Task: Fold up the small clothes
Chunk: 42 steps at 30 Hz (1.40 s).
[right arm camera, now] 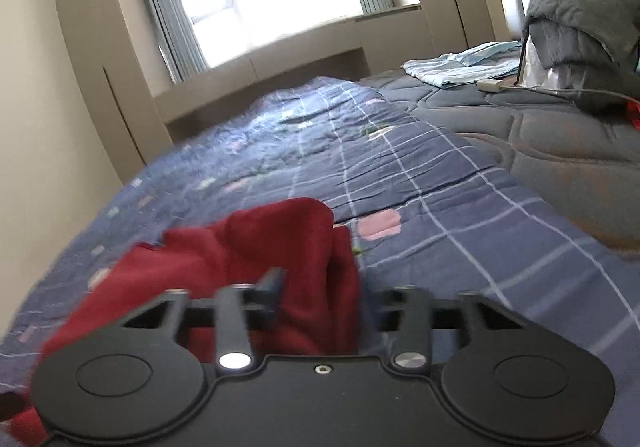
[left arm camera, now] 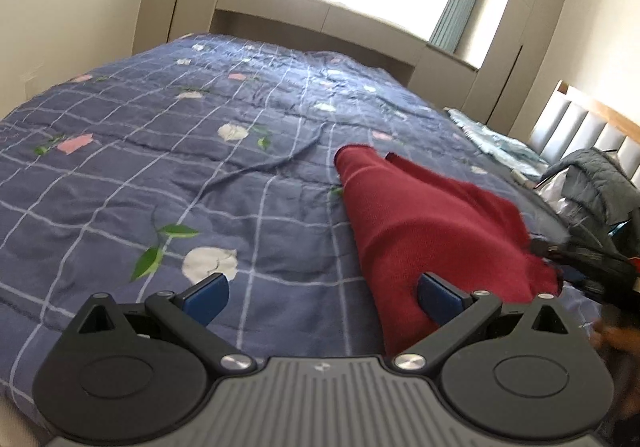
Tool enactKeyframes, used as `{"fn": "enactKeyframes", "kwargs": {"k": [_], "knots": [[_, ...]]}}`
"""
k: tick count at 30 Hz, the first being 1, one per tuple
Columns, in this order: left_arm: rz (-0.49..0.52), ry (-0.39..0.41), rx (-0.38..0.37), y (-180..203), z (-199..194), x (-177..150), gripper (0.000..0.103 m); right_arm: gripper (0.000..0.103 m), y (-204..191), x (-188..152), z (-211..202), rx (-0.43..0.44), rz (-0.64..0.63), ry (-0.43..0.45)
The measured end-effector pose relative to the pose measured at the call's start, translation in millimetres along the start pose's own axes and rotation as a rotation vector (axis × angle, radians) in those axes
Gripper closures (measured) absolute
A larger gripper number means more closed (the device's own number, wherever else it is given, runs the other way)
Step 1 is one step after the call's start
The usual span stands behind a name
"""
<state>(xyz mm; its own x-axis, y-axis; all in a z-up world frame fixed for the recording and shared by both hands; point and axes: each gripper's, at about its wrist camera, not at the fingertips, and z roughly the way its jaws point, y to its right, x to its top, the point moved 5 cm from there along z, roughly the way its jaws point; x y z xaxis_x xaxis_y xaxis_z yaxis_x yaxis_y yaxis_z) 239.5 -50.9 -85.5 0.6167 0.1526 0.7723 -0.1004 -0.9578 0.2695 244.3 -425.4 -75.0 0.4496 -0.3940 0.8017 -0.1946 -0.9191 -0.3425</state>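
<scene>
Red garment point(left arm camera: 420, 215) lay on the quilt point(left arm camera: 160, 175), bunched between the right gripper's point(right arm camera: 320, 287) parted jaws; left gripper point(left arm camera: 320, 295) gaped empty beside it, ready to fold.

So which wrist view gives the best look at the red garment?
The left wrist view: the red garment lies stretched across the blue checked quilt, seen almost whole and fairly sharp. In the right wrist view it is bunched, blurred, and partly hidden behind the right gripper.
</scene>
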Motion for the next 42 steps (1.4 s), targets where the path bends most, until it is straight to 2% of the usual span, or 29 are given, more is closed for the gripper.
{"fn": "enactKeyframes", "kwargs": {"k": [3,7,9,10,12,13,15,19,24,27,30,31,33,34,35,39,42], "knots": [[-0.022,-0.016,-0.004,-5.2,2.3,-2.6,0.001,0.038,-7.7,-12.7,-34.5,0.066,0.015,0.014],[-0.017,-0.013,-0.002,-5.9,1.6,-4.2,0.001,0.038,-28.8,-37.5,-78.1,0.2,0.008,-0.009],[-0.011,-0.01,0.001,-3.7,-0.1,-5.0,0.001,0.039,-40.8,-46.5,-86.1,0.245,-0.012,-0.033],[-0.01,-0.01,0.001,-2.9,-0.4,-4.8,0.001,0.044,-47.9,-52.4,-86.1,0.27,-0.032,-0.054],[-0.012,-0.014,-0.003,-1.9,-2.5,-4.8,0.001,0.068,-59.3,-59.2,-83.0,0.259,-0.088,-0.07],[-0.012,-0.014,-0.003,-1.8,-3.4,-4.4,0.001,0.094,-61.9,-61.0,-79.0,0.221,-0.117,-0.086],[-0.008,-0.013,0.003,-2.0,-7.0,-4.2,0.001,0.095,-61.4,-59.0,-80.3,0.197,-0.116,-0.074],[0.009,-0.021,0.025,-3.3,-9.4,-5.6,0.0,0.095,-55.8,-44.2,-102.7,0.161,-0.121,0.028],[0.029,-0.052,0.056,-1.0,-6.1,-9.6,0.001,0.095,-48.0,-58.7,-95.3,0.131,-0.116,-0.046],[0.052,-0.051,0.058,2.2,-12.0,-8.3,0.0,0.093,-44.5,-67.6,-94.3,0.126,-0.098,-0.055],[0.076,-0.039,0.053,8.2,-18.7,-2.0,0.0,0.081,-43.6,-64.4,-97.1,0.123,-0.099,-0.042],[0.082,-0.034,0.051,10.5,-20.5,0.7,0.0,0.074,-44.5,-64.3,-98.1,0.12,-0.103,-0.037],[0.09,-0.027,0.048,14.6,-22.6,6.1,0.0,0.053,-41.3,-62.5,-101.6,0.11,-0.099,-0.026],[0.095,-0.025,0.046,16.3,-22.9,8.6,0.0,0.031,-38.9,-61.0,-102.7,0.1,-0.096,-0.02],[0.099,-0.023,0.046,17.7,-22.9,11.4,0.0,0.016,-36.0,-59.6,-103.2,0.089,-0.092,-0.012],[0.102,-0.011,0.053,21.2,-15.5,25.6,0.0,0.001,-29.3,-44.2,-97.3,0.053,-0.11,0.026],[0.094,-0.017,0.058,22.9,-2.3,38.0,0.0,0.001,-27.0,-27.4,-83.3,0.033,-0.118,0.05]]}}
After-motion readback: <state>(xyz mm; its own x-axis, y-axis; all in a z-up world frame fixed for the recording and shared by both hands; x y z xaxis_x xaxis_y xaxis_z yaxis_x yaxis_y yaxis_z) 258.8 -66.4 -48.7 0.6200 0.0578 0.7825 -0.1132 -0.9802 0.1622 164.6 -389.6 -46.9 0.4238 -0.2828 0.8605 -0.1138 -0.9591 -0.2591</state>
